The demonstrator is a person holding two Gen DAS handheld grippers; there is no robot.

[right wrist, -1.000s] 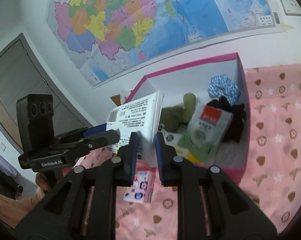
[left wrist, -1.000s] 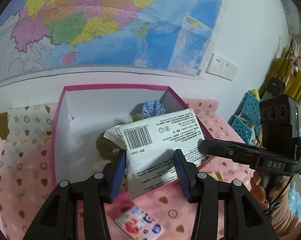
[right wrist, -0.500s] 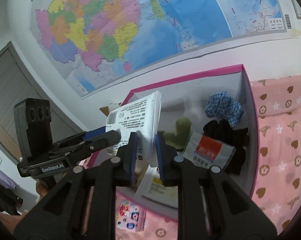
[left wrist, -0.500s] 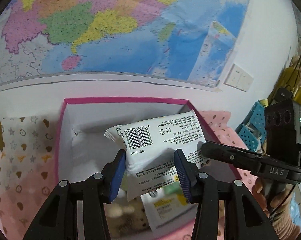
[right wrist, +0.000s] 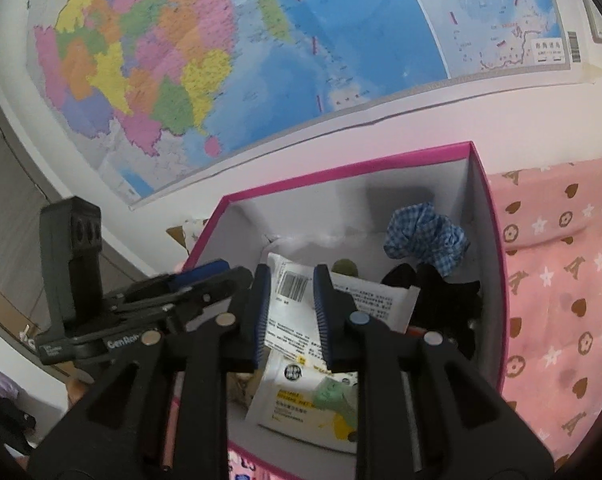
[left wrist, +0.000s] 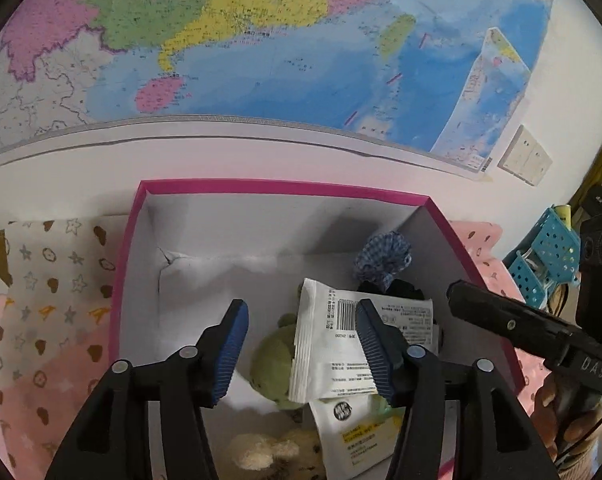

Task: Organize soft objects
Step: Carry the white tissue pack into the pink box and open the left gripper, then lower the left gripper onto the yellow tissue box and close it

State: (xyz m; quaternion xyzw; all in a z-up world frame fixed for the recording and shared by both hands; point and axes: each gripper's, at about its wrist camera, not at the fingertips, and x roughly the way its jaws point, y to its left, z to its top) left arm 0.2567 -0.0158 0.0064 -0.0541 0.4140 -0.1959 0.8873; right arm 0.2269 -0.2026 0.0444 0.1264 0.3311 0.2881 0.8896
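white packet: lies in pink box, atop green plush & yellow-label pack; under left gripper's right finger.
left gripper: fingers spread, nothing held.
right gripper: fingers apart w/ a gap, packet below, not pinched.
risk: packet sits tilted on the pile, may slide; a finger dipping could snag it.
axis: long side runs across the left fingers; barcode end toward far wall.
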